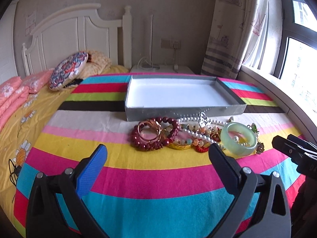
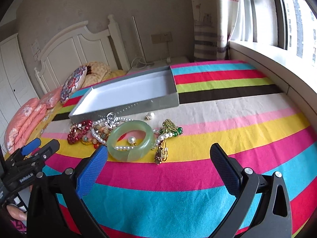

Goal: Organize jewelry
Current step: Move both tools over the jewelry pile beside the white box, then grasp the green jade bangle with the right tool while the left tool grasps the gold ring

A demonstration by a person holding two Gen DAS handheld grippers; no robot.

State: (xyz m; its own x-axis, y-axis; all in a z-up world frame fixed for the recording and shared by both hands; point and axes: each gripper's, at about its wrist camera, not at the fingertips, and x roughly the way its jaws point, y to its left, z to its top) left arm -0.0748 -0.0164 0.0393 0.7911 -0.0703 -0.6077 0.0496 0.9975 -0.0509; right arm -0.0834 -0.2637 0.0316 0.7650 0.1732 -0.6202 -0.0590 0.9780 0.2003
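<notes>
— What's the room like from my feeds?

— I see a bedroom: white headboard [image 1: 79, 29] against a beige wall [image 1: 158, 0], a bed in yellow sheets [image 1: 45, 101], pink folded quilts [image 1: 11, 97].

— Light?

— Daylight through my right-hand window [image 1: 301, 59], patterned curtain [image 1: 237, 29] beside it.

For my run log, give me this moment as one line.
left gripper open, empty | right gripper open, empty | jewelry pile on striped blanket | green bangle nearest right gripper | tray empty
</notes>
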